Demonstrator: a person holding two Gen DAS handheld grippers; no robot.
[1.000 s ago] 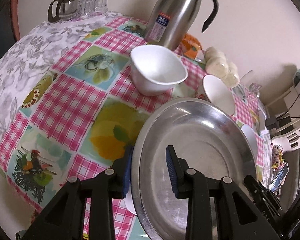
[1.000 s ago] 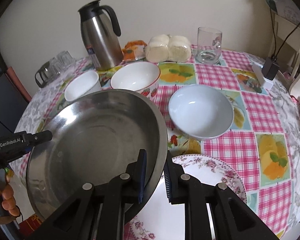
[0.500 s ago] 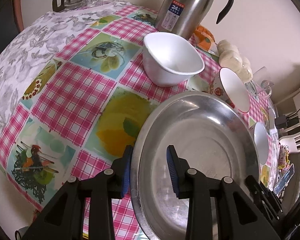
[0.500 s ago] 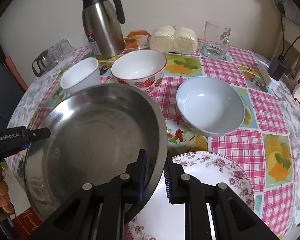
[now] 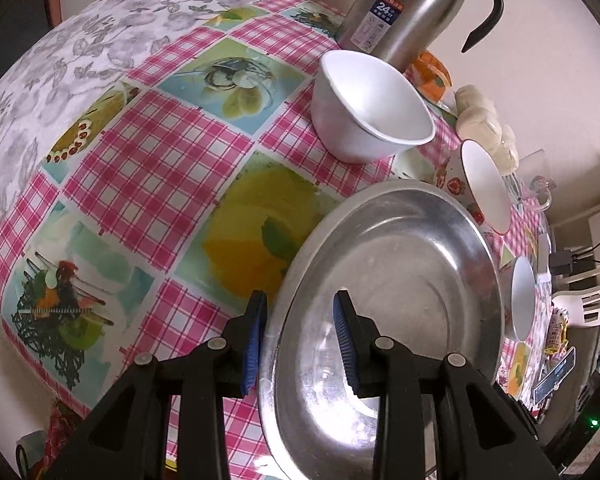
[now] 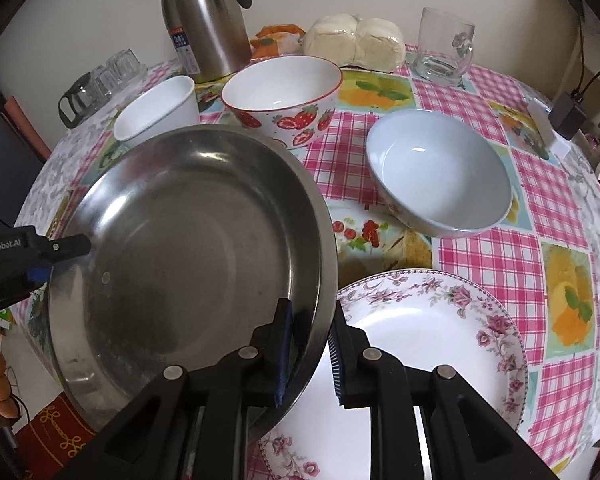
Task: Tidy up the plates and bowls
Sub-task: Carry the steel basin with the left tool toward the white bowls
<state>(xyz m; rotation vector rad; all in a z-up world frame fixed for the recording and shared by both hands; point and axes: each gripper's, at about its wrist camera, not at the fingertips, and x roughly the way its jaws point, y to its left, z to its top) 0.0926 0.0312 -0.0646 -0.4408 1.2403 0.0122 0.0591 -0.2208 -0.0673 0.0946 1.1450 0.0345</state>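
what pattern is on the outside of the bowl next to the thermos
Red strawberries on white with a red rim, on the strawberry bowl; clearest in the right wrist view.

"24" on thermos label (image 5: pixel 387 11) (rest illegible); "genrobot.ai" on left gripper (image 6: pixel 40 270).

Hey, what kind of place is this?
Most likely a home dining table: pink checked fruit-print tablecloth, stainless steel thermos jug, strawberry-patterned bowl and a bag of white steamed buns.

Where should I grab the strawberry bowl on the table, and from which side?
Take the strawberry bowl by its rim, one finger inside and one outside the wall, since it stands upright and open. Its body looks too wide to span. Come from above at the right-hand edge, probably: the metal pan crowds its front, the small white bowl its left, and the thermos stands behind.
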